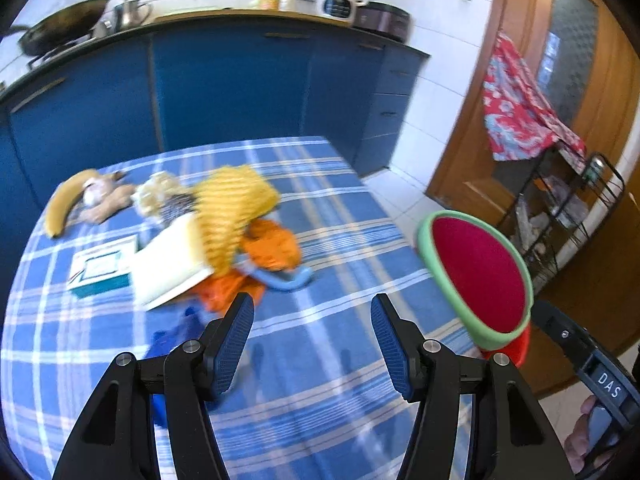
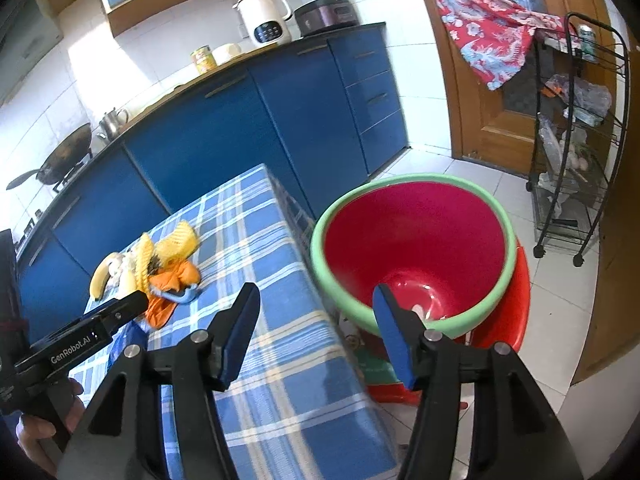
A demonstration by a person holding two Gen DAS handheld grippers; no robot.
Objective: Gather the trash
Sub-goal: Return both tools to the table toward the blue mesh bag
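Between drops: both my grippers empty, heap waiting on the table.

My right gripper (image 2: 316, 308) stood spread with nothing between its jaws, hanging over the table edge beside the red bin (image 2: 420, 236) on the floor; something pale lay at the bin's bottom, too small for me to name. My left gripper (image 1: 312, 316) was likewise spread and empty above the checked tablecloth (image 1: 340, 248), facing the trash heap (image 1: 224, 216) of yellow netting, orange wrapper and banana peel (image 1: 64, 204). I judged the next move was a reach forward onto the heap, closing on one loose piece.
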